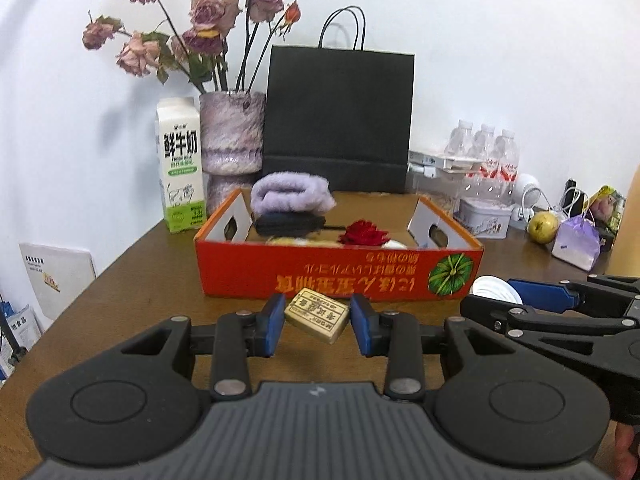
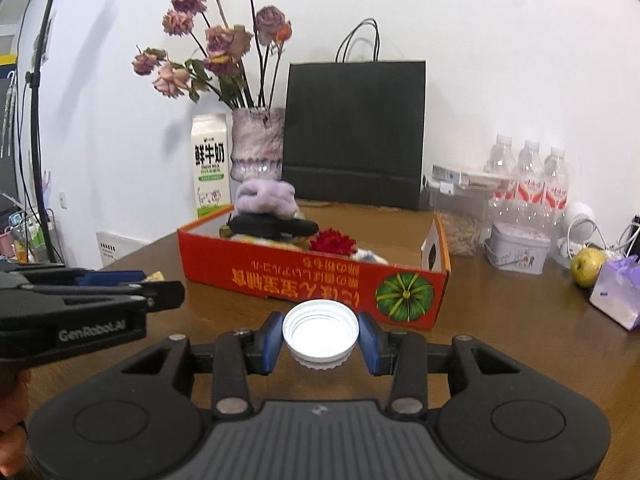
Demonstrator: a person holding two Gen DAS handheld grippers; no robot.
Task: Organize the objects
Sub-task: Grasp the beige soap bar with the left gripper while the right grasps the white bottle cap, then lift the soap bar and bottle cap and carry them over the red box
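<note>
Wooden table [image 1: 132, 280] first: your orange box [image 1: 340, 272] already holds towels; left gripper [image 1: 317, 319] clamps a beige block [image 1: 316, 315], right gripper [image 2: 319, 336] a white cap [image 2: 320, 330], both still outside.

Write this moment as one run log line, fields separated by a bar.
left gripper: shut on tan block | right gripper: shut on white cap | both in front of red box, nothing dropped in yet

My left wrist camera sits just behind my left gripper [image 1: 317, 322], looking forward and slightly down across the wooden table [image 1: 132, 280] at the red cardboard box [image 1: 340, 276], close by. My right wrist camera looks likewise from further right. Both share the box, black paper bag [image 2: 354, 132] and vase [image 2: 256, 144].
</note>
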